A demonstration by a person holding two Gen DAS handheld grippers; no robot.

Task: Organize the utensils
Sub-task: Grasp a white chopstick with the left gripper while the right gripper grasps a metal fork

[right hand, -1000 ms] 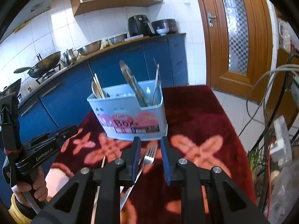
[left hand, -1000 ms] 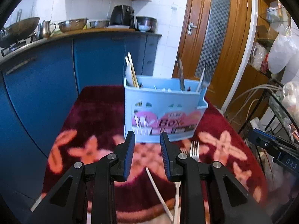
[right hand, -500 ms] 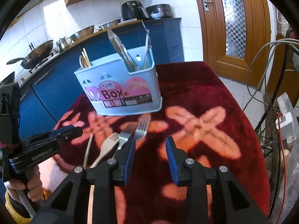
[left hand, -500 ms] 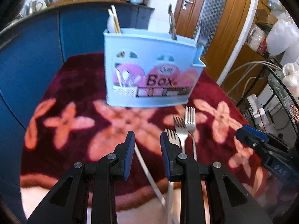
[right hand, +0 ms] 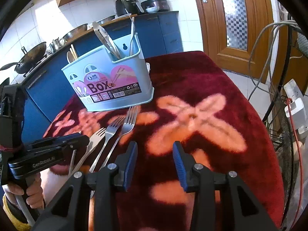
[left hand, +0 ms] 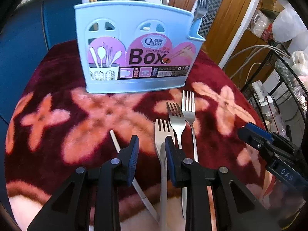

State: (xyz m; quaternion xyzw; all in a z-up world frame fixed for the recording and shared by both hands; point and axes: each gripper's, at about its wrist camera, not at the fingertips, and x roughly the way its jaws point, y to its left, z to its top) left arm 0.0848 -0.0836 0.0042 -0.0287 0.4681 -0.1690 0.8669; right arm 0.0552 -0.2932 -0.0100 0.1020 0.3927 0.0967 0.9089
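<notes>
3 forks (left hand: 176,121) and 1 white chopstick (left hand: 117,144) lie side by side on the red cloth (left hand: 57,73) before the blue box (left hand: 134,44). The left gripper (left hand: 151,150) hangs slightly parted and empty above them; the right gripper (right hand: 155,157), beside the forks, is opening with nothing between its jaws.

light: bright daylight | glare: white tiles (right hand: 44,17) washed out | edges: fisheye-bent, dark corners | blur: slight

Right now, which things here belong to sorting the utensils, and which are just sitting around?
Part of the job:
- three forks lying on the cloth
- white chopstick beside them
- blue utensil box
- left claw, nothing between its jaws
- right claw, jaws opening, nothing between them

Just lying about:
- wok
- kettle
- air fryer
- cables
</notes>
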